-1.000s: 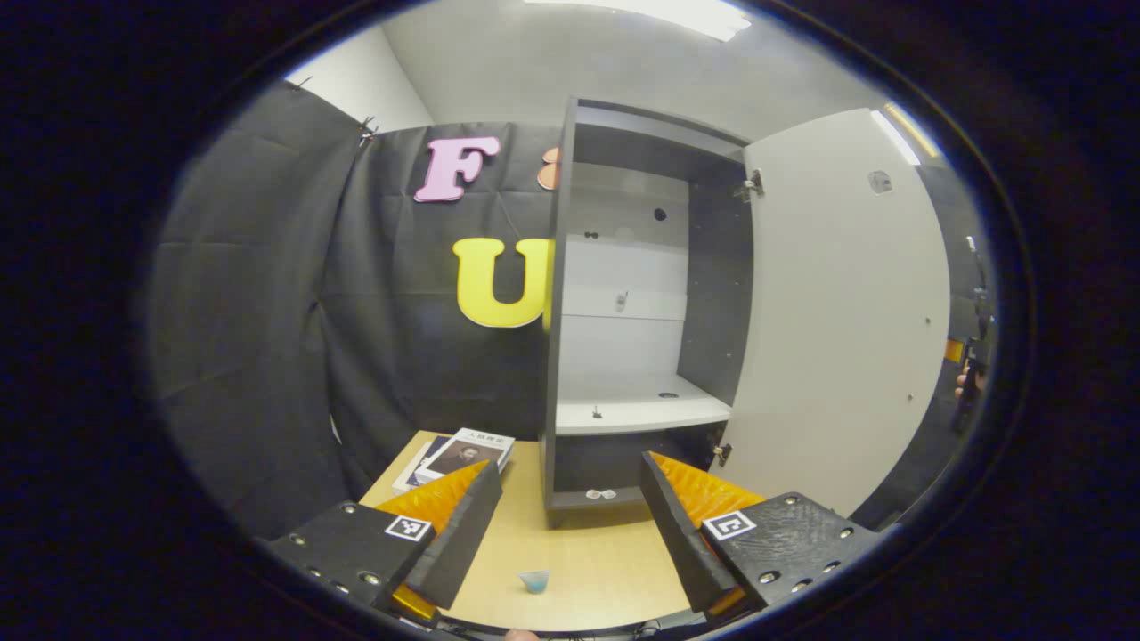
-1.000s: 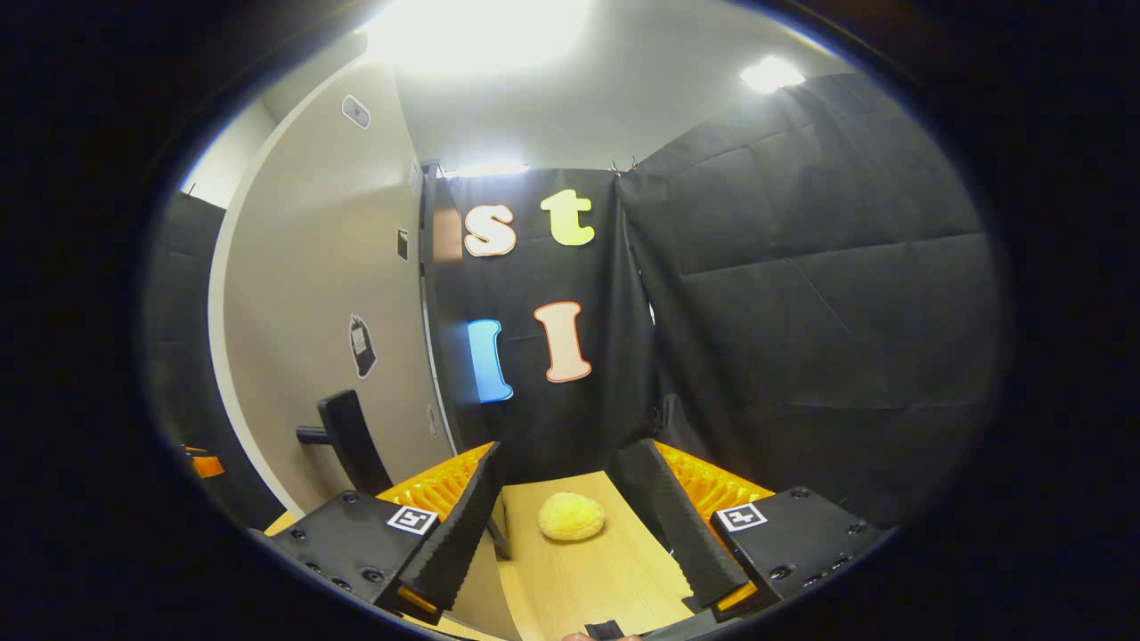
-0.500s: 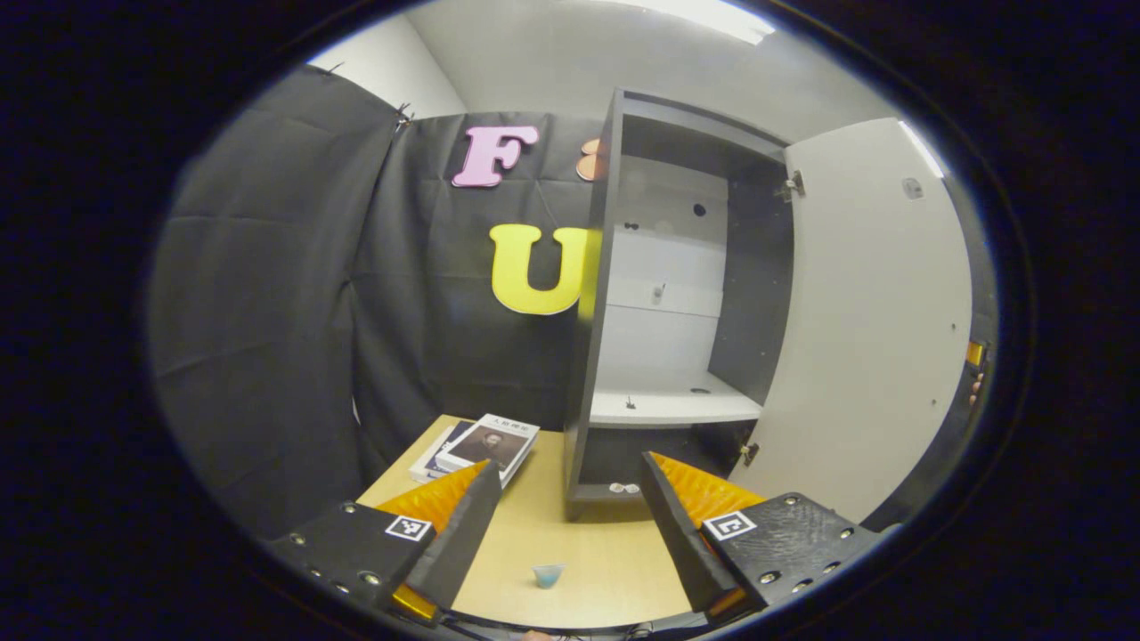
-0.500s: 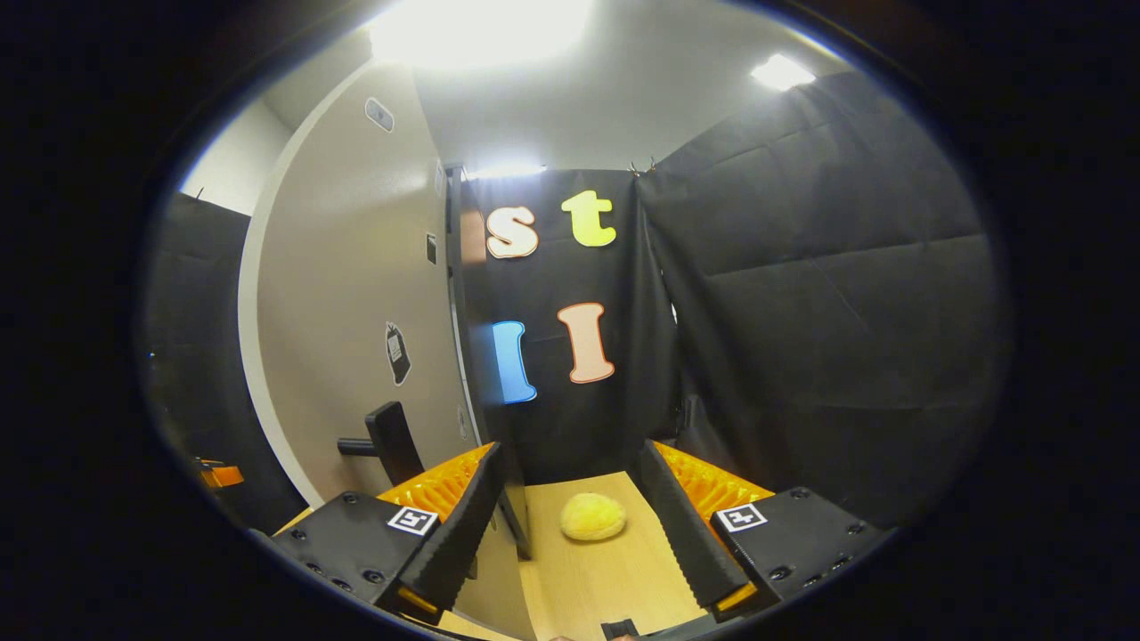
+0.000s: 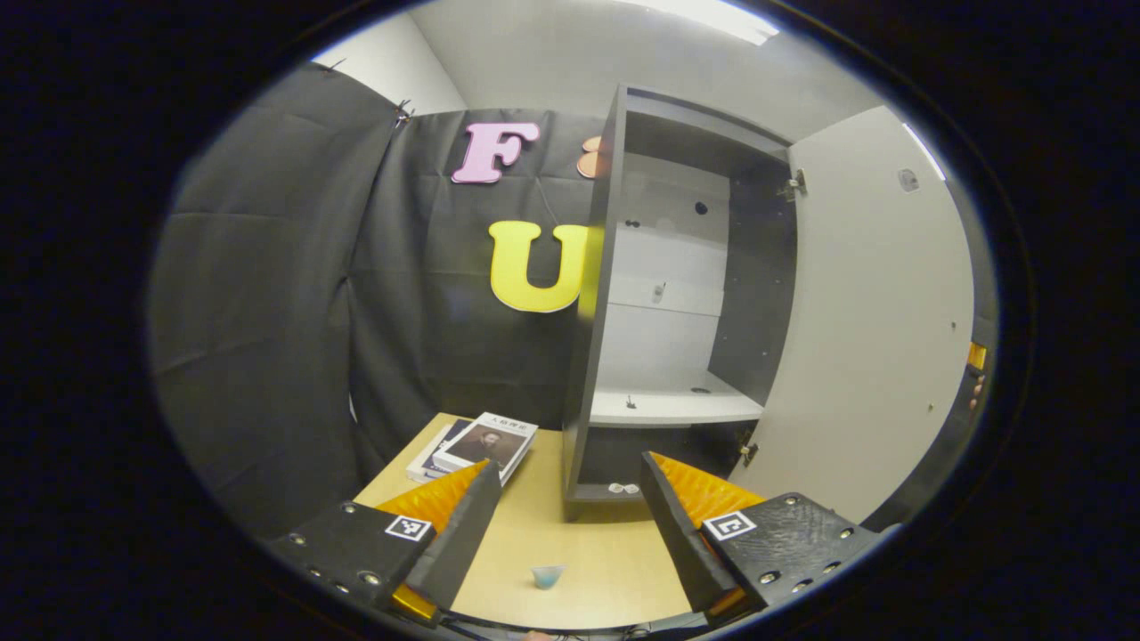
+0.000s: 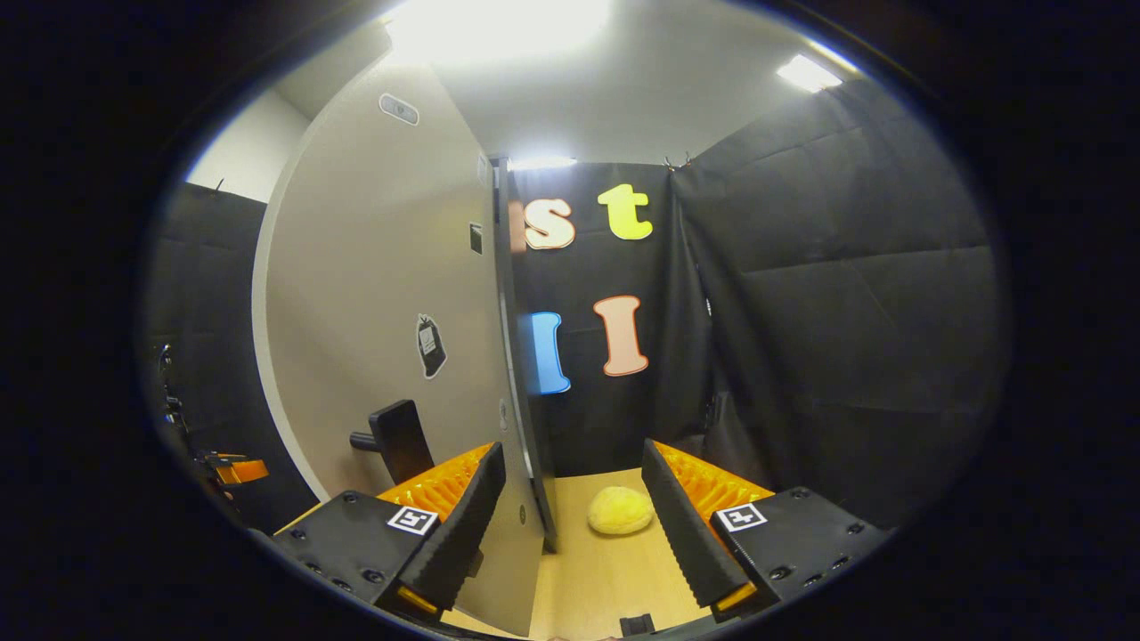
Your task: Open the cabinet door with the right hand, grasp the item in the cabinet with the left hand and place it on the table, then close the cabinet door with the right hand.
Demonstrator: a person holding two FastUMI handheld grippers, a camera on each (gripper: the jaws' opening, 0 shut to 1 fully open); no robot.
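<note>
Beside open cabinet (image 5: 606, 294), stacked books (image 5: 476, 442)

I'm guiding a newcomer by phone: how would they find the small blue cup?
Start at the tall dark cabinet with its door open, standing on the wooden table. The small blue cup sits alone on the table in front, nearer than the books, translucent and tapered.

A stack of books (image 5: 476, 442) is lying near the far left corner of the worktop (image 5: 588, 570). A yellow sponge-like lump (image 6: 621, 511) is resting on the wood by the black cloth wall (image 6: 837, 338). Ceiling lights (image 6: 499, 22) are glaring overhead.
</note>
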